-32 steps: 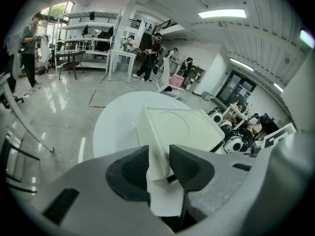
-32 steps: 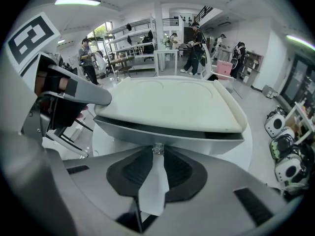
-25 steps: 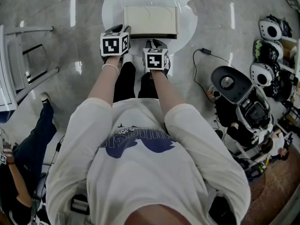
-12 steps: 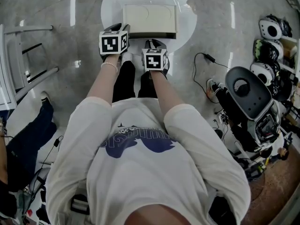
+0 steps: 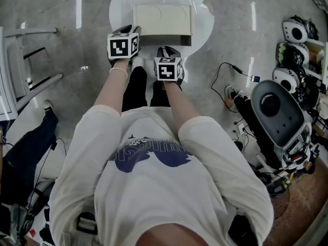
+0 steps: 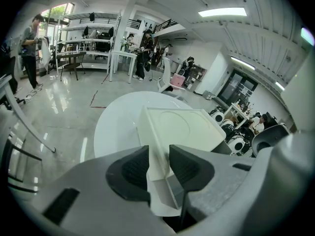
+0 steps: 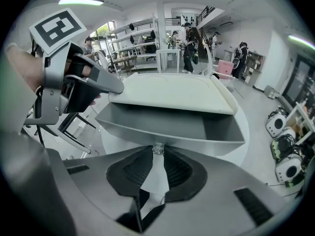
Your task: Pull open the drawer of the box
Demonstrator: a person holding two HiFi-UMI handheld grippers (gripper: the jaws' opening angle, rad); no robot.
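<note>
Down below my head camera, the cream box point(image 5: 162, 18) sits on the round white surface point(image 5: 202, 14) at 12 o'clock, its long axis running 9 to 3. The left claw point(image 5: 128, 31) meets its 7 o'clock corner and the right claw point(image 5: 165, 49) sits at its 6 o'clock face. Along the left gripper view, the pads are clenched on the box's near side wall, bracing it. Along the right gripper view, the jaws are pinched tight on a small clear knob point(image 7: 157, 148) at the middle of the grey drawer point(image 7: 162, 124). It stands partly out from under the box top, its hollow showing. I judge any further pull runs straight toward 6 o'clock, the right claw drawing while the left steadies the box.
</note>
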